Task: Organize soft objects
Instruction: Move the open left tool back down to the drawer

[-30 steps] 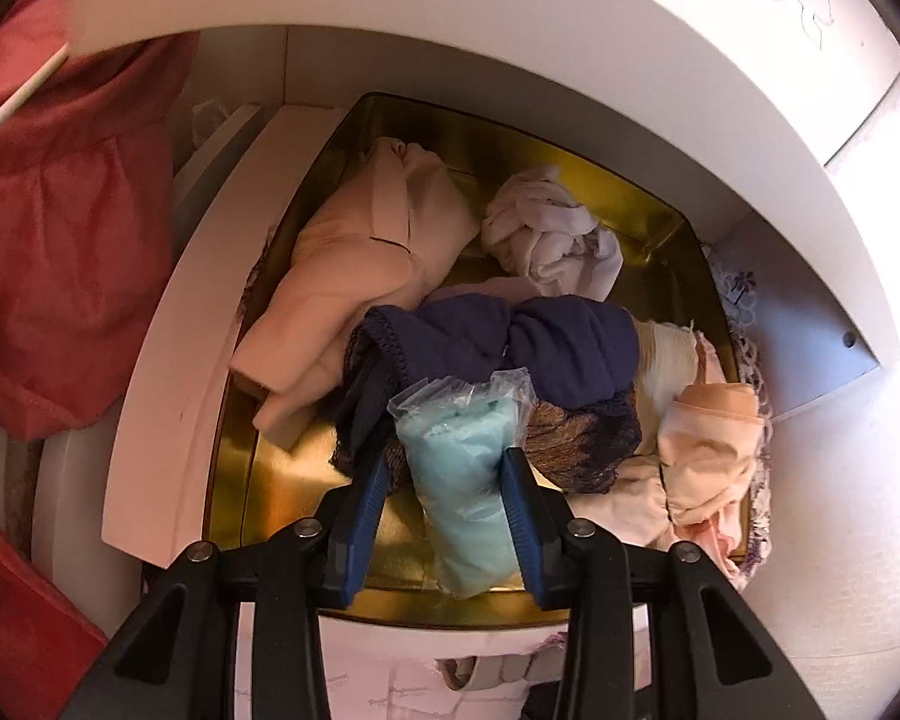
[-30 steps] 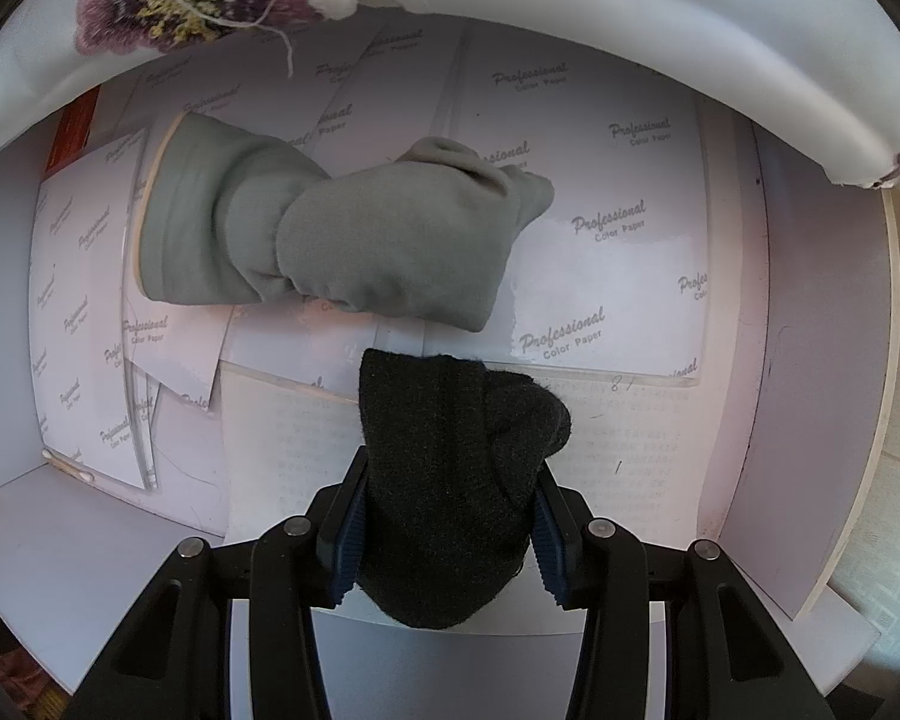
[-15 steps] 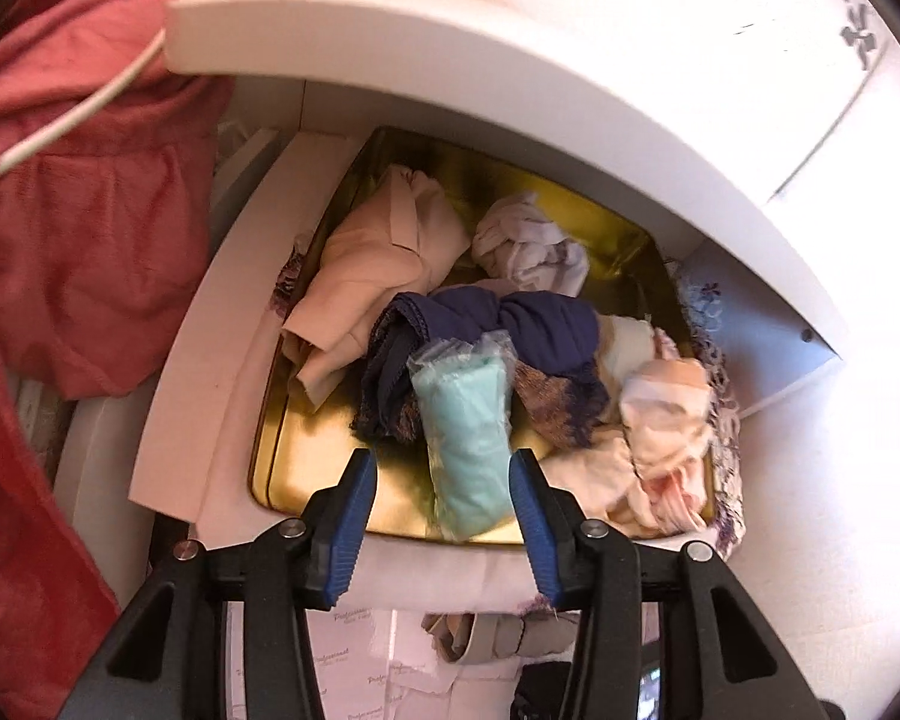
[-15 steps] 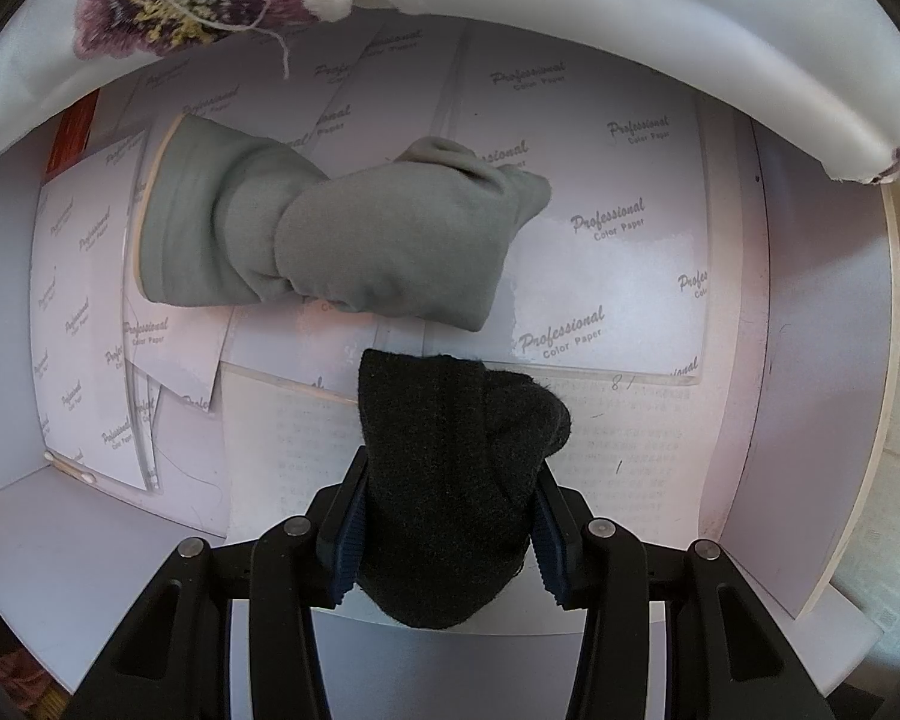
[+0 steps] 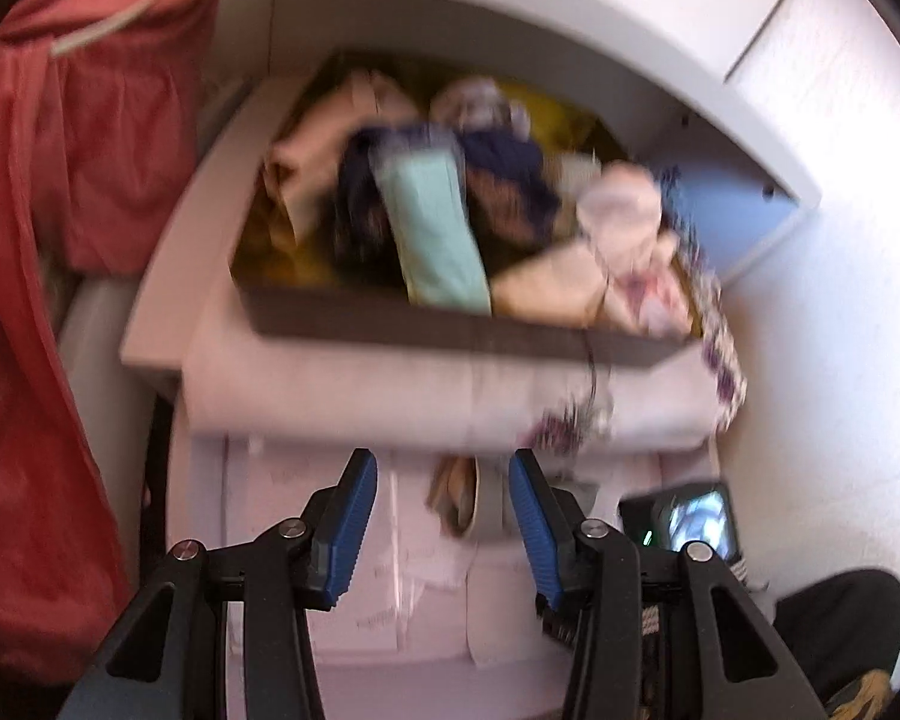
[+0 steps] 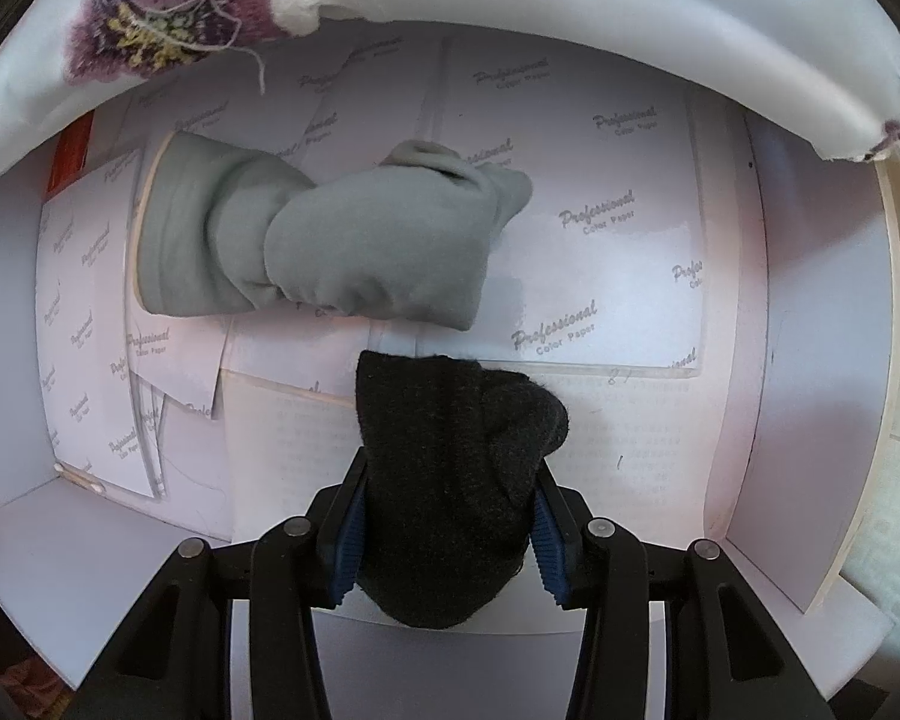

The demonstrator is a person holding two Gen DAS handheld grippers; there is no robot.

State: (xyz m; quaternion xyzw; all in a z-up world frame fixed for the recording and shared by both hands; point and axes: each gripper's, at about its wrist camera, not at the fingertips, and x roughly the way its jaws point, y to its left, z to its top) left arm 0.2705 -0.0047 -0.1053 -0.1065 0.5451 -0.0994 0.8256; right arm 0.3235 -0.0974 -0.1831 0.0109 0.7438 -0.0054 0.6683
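A mint-green packet in clear plastic (image 5: 432, 228) lies on a pile of soft garments in a gold tray (image 5: 450, 324) on a white shelf; this view is blurred. My left gripper (image 5: 444, 462) hangs open and empty in front of the tray, below its near rim. In the right wrist view my right gripper (image 6: 450, 465) is shut on a rolled dark grey sock (image 6: 450, 468), over sheets of printed paper (image 6: 600, 240). A pale grey sock bundle (image 6: 330, 240) lies on those sheets just beyond the dark roll.
Red cloth (image 5: 60, 240) hangs at the left of the shelf. A white embroidered cloth (image 5: 510, 396) drapes under the tray and over the lower compartment's top edge (image 6: 510, 6). The other gripper's small lit screen (image 5: 684, 519) shows at lower right. White side walls (image 6: 810, 390) box in the papers.
My left gripper opened off the mint-green packet, left it in the tray and drew back toward me. The right gripper and its dark sock stayed still.
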